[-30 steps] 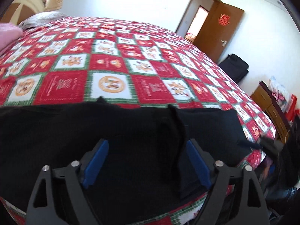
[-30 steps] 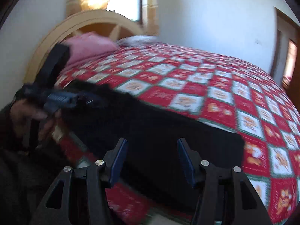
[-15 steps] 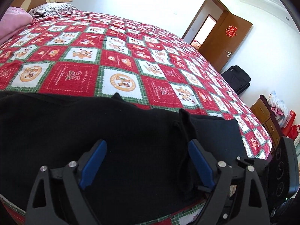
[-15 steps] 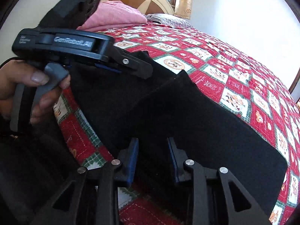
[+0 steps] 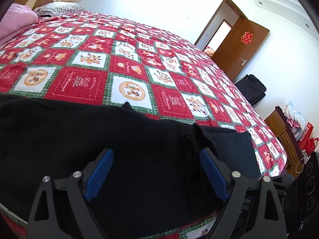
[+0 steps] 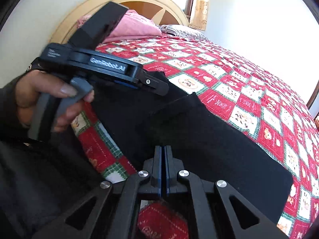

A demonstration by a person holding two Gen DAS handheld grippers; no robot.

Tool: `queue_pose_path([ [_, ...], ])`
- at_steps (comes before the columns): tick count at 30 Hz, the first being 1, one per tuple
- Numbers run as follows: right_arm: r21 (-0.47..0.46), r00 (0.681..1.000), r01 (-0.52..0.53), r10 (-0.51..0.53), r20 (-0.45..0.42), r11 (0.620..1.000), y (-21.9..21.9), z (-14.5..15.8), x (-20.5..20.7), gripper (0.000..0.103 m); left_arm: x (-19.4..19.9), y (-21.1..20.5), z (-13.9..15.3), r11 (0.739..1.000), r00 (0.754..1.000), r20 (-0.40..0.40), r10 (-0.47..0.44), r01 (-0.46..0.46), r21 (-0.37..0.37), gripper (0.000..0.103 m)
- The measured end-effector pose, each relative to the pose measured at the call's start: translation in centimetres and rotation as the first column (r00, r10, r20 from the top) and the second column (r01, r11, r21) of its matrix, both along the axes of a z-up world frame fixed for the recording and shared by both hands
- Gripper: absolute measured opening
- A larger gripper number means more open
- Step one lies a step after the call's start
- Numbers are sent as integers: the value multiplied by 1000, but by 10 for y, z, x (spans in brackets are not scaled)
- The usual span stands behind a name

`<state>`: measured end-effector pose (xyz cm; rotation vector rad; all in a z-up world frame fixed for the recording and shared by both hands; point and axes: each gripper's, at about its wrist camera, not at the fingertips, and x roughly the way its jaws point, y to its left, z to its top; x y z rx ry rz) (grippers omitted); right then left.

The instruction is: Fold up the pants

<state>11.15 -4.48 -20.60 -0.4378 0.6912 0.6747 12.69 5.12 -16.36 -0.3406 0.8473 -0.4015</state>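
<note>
Black pants [image 5: 123, 149] lie flat along the near edge of a bed with a red, white and green checked cover [image 5: 127, 63]. My left gripper [image 5: 156, 171] is open, its blue-padded fingers spread wide just above the pants near a fold ridge [image 5: 196, 145]. In the right wrist view the pants [image 6: 209, 139] run along the bed edge. My right gripper [image 6: 163, 149] is shut at the pants' near edge; whether cloth is pinched between the pads is not visible. The left gripper's body [image 6: 103, 67] shows there, held in a hand.
A pink blanket [image 6: 135, 27] and striped pillow [image 5: 59, 9] lie at the headboard [image 6: 151, 2]. A brown door [image 5: 241, 47] stands open at the far right, with a black bag [image 5: 251, 89] and a wooden cabinet [image 5: 283, 127] by the wall.
My right gripper has closed from wide open to fully shut and moved in to the pants' near edge. My left gripper stays open over the pants, shifted only a little.
</note>
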Motion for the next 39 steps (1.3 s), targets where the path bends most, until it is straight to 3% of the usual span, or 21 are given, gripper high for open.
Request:
queue_pose_path([
  [6,-67,998,-21,16,-66,998,10,-35,5,2,0,-2,-2,1000,1000,-6,-6,6,5,92],
  [11,-26,998,-12,10,-59,1000,3,-24,7,4,-4,-13,0,999,999,19,-31,30,43,92],
  [13,-16,998,3,-4,-59,1000,-4,-20,11,15,-6,-22,3,996,998,39,-53,50,80,92],
  [15,12,998,30,-29,-57,999,-15,-12,15,42,-6,-35,7,988,995,61,-85,76,132,92],
  [16,26,997,40,-39,-60,999,-19,-9,16,43,-6,-39,9,985,993,72,-95,84,152,95],
  [18,54,995,75,-71,-67,996,-33,-1,21,43,-2,-53,12,970,987,113,-118,90,227,101],
  [22,83,976,208,-202,-77,975,-64,4,44,43,22,-65,-2,923,991,93,-92,50,382,102],
  [27,73,911,400,-387,-144,914,-103,-13,79,44,32,-65,-15,917,993,78,-87,49,396,103],
  [30,101,908,405,-387,-158,909,-107,-8,76,44,28,-65,-11,917,993,72,-90,54,395,103],
  [33,101,919,388,-376,-118,916,-98,1,66,45,24,-61,-3,916,993,83,-86,46,399,103],
  [36,165,951,302,-283,-127,939,-78,1,54,50,21,-54,4,918,992,103,-70,24,395,103],
  [39,133,977,179,-161,-140,975,-46,-11,40,51,25,-49,2,920,994,96,-53,11,392,103],
])
